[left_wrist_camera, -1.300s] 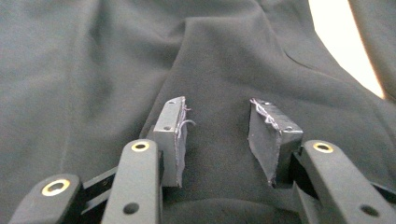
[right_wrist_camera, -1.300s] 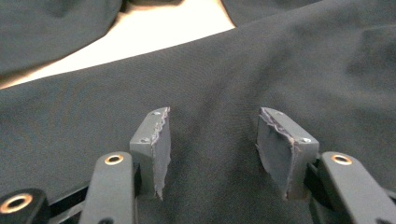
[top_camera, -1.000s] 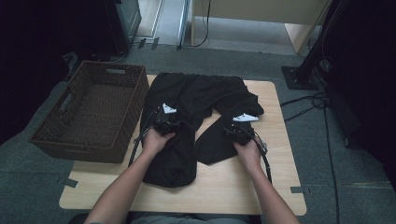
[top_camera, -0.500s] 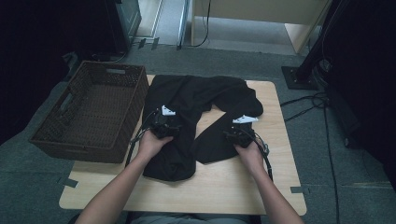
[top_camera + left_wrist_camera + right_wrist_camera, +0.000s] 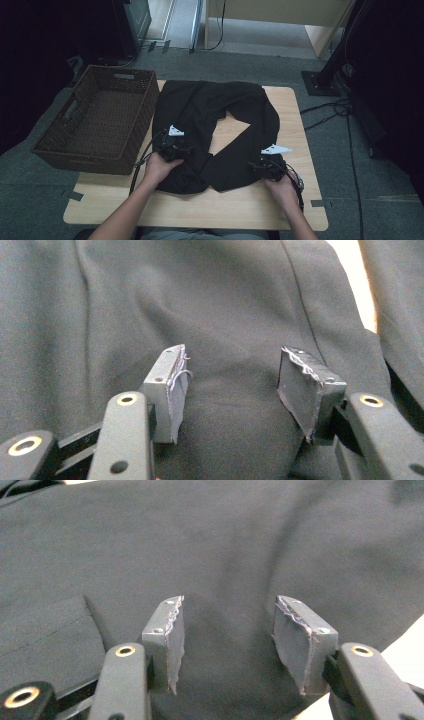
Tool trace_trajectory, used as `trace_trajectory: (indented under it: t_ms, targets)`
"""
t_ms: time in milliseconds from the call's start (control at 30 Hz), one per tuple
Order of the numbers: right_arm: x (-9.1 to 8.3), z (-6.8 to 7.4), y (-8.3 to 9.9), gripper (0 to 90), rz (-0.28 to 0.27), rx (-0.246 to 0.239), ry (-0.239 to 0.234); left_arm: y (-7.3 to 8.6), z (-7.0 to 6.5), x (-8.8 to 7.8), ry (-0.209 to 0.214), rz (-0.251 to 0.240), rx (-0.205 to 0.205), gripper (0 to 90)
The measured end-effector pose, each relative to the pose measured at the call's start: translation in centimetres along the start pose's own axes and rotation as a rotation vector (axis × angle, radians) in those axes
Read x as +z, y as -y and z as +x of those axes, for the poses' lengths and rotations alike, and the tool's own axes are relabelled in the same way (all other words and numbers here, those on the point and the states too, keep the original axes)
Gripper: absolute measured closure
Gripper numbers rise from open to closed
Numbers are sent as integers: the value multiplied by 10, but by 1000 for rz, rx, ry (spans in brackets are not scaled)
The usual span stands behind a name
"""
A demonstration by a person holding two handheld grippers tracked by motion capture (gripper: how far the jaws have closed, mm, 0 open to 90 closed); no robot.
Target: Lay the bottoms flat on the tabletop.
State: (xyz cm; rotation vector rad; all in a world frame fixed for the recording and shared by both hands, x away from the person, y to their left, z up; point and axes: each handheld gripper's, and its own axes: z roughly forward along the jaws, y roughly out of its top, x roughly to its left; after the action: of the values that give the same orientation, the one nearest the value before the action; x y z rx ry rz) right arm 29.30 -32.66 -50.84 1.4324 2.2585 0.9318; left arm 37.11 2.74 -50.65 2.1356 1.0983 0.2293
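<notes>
The black trousers (image 5: 215, 135) lie spread on the surface (image 5: 300, 210), bent like an arch, with the two leg ends toward 6 o'clock. The left claw (image 5: 230, 387) rests over the left leg; its jaws have just been opening and stand apart, with cloth between them. The right claw (image 5: 227, 640) stands apart over the right leg end. A brown basket (image 5: 95, 120) sits at 9 o'clock.
</notes>
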Motion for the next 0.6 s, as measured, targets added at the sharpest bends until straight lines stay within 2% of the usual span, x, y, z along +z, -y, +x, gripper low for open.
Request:
trace_trajectory:
  t_ms: [33,100,167,267,333,400,500,600]
  targets:
    - [0,-1,0,458,-13,6,-1,0,0,0,2,2,-3,452]
    - [1,-4,-3,458,-49,3,27,0,1,1,5,-5,-4,449]
    - [4,-6,-8,459,-75,21,38,0,1,1,8,-9,-8,446]
    - [12,-6,-14,469,-87,49,26,0,1,2,9,-15,-9,445]
    - [19,-1,-18,474,-78,24,32,0,1,2,10,-18,-9,445]
    - [26,5,-20,495,-64,-16,66,0,1,2,9,-20,-7,446]
    - [29,8,-20,571,-75,-8,65,0,1,3,4,-22,-4,446]
    - [26,10,-18,797,-71,-24,44,0,0,3,-1,-23,2,447]
